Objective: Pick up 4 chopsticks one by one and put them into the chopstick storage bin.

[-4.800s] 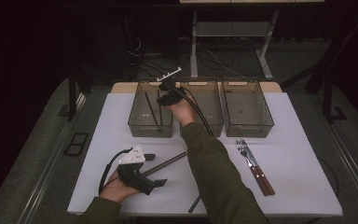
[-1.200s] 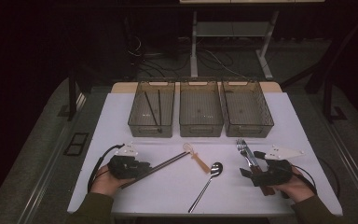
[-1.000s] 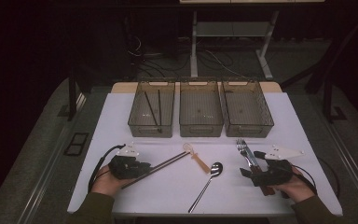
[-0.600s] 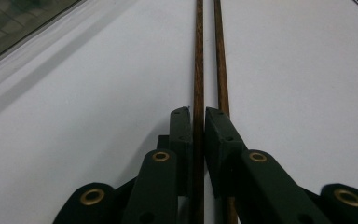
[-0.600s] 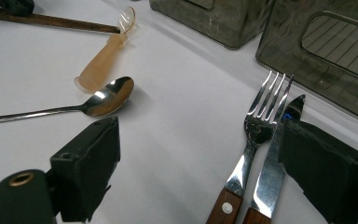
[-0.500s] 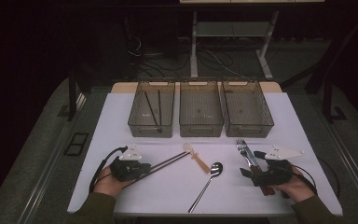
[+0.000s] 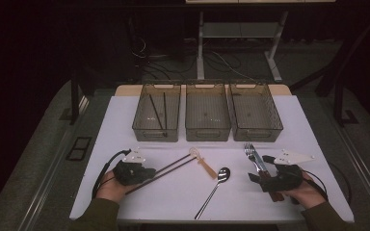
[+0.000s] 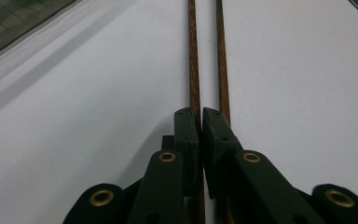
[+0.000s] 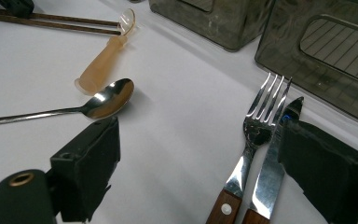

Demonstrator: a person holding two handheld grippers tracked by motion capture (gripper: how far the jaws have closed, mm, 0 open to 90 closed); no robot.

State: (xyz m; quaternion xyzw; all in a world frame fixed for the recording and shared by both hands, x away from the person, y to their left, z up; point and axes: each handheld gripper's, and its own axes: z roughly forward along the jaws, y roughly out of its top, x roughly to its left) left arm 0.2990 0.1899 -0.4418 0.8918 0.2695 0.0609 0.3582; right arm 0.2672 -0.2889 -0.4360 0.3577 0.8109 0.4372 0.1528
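Observation:
Two brown chopsticks (image 7: 173, 167) lie side by side on the white table (image 7: 125, 125). My left gripper (image 7: 147, 174) sits at their near end. In the left gripper view the left chopstick (image 8: 192, 56) runs into the narrow gap of the gripper (image 8: 200, 116). The jaws have just been closing and are shut on it, while the right chopstick (image 8: 221, 56) passes beside the right jaw. My right gripper (image 7: 261, 168) stands open low over a fork (image 9: 261, 116) and a knife (image 9: 279, 144), whose wooden handles lie between its wide jaws (image 9: 200, 135).
Three smoky plastic bins stand in a row at the back: the left bin (image 7: 139, 126) holds two dark chopsticks (image 7: 158, 111), beside the middle bin (image 7: 207, 132) and the right bin (image 7: 277, 126). A steel spoon (image 7: 214, 187) and a beige-handled utensil (image 7: 203, 165) lie mid-table.
The right arm has come back from the left bin to the front right, over the fork and knife. In the last second both hands stay put.

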